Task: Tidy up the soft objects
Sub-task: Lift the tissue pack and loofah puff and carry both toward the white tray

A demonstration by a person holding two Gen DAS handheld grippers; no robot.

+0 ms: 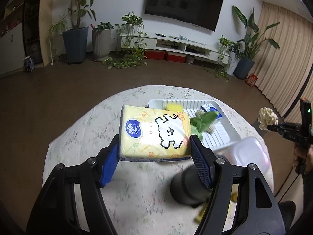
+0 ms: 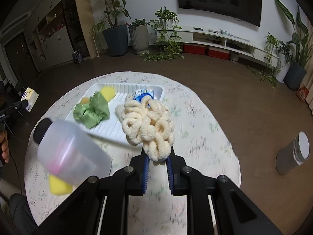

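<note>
Both my wrist cameras look steeply down, close over the round table (image 1: 82, 137), sharing the white tray (image 1: 225, 135).

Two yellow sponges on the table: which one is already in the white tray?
The far yellow sponge, lying in the white tray beside the green cloth. The other sponge sits on the tablecloth near the translucent container.

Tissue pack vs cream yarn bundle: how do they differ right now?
The tissue pack is a boxy yellow printed block; the cream yarn bundle is a loose tangle of fuzzy loops. The left tongs span the pack's wide sides; the right tongs pinch nearly shut on the bundle's end. Both are held above the table.
</note>
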